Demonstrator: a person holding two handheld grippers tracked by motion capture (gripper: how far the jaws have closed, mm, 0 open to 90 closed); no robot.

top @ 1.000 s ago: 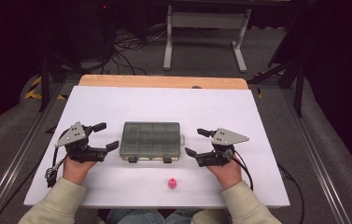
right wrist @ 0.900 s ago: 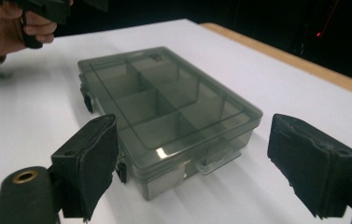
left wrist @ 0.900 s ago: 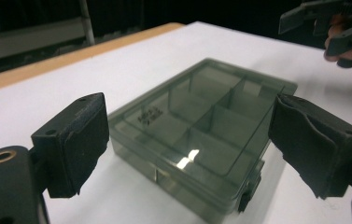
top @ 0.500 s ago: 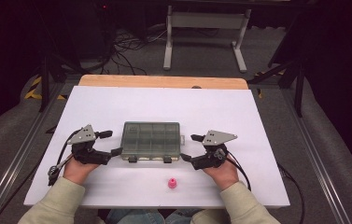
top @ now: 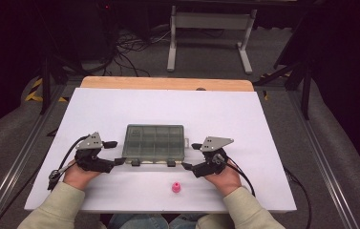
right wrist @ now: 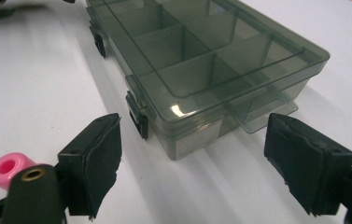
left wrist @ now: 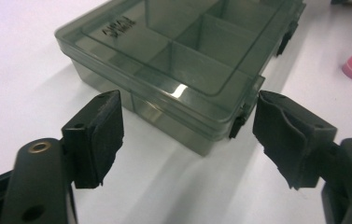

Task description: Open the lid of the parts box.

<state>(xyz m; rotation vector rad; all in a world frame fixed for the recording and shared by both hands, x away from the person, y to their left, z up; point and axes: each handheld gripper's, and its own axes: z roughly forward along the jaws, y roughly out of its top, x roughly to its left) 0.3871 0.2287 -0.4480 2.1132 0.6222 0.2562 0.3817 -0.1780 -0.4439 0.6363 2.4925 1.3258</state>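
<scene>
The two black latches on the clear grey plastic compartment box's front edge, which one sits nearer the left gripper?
The left-hand black latch, beside the left gripper; the other latch is nearer the right gripper.

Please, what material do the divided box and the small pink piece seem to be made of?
Box: it looks like hard, smoky grey-green see-through plastic with a glossy finish; the dividers show through the closed lid, and light glints on its edge. The latches seem to be darker plastic.
Pink piece: probably smooth opaque plastic or rubber; a small ring-like top with a hole.
</scene>
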